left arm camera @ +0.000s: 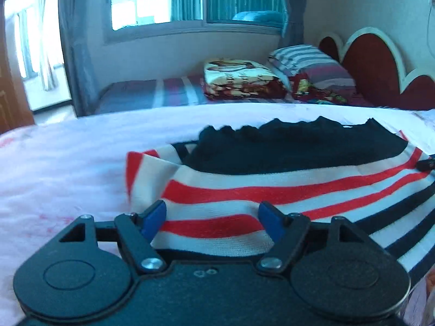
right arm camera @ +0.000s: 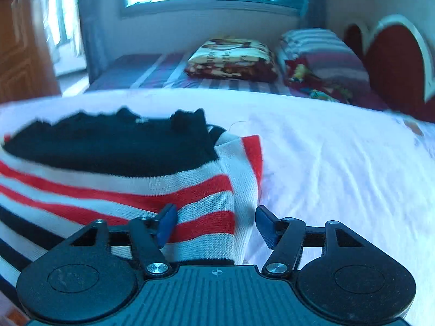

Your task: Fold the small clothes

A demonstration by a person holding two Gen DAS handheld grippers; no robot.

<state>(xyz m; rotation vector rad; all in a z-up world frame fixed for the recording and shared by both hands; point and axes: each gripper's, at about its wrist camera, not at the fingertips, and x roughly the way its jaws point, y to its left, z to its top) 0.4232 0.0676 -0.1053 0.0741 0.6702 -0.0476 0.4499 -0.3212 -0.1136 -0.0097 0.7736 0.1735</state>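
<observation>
- Clearly, the striped knit garment [left arm camera: 244,190] is laid on the white bed cover [left arm camera: 68,163], a dark piece [left arm camera: 299,146] resting on its far part.
- Soft, light and limp behaviour is expected; a grasp at the near corners is judged best.
- The left tool [left arm camera: 212,221] is seen open over the near left part; nothing is pinched.
- The right tool [right arm camera: 214,225] is open around the near right edge, which is not pressed.

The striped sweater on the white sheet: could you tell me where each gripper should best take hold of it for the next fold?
Take the striped sweater at its near hem, one corner per gripper, coming in low from the near side. It lies flat, and that edge is a straight, layered band already between both sets of open jaws.
</observation>
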